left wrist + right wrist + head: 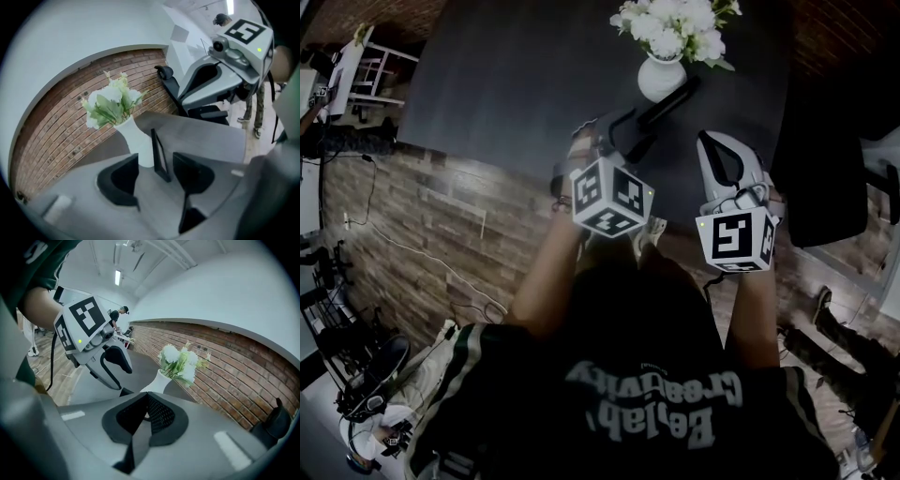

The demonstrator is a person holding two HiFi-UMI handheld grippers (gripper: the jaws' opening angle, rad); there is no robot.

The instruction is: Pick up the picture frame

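The black picture frame (667,101) stands on edge on the dark table (516,75), just in front of a white vase of flowers (661,75). In the left gripper view the frame (160,154) rises thin and upright between the two black fingers, nearer the right one, and neither pad touches it. My left gripper (630,131) (153,165) is open around the frame's near end. My right gripper (714,142) (146,405) hangs to the right of it, jaws shut with nothing in them, pointing past the vase (157,379).
A black office chair (825,141) stands off the table's right side. A brick wall (70,122) runs behind the table. The vase (139,140) stands close behind my left finger. Cables and gear lie on the floor at the left (356,375).
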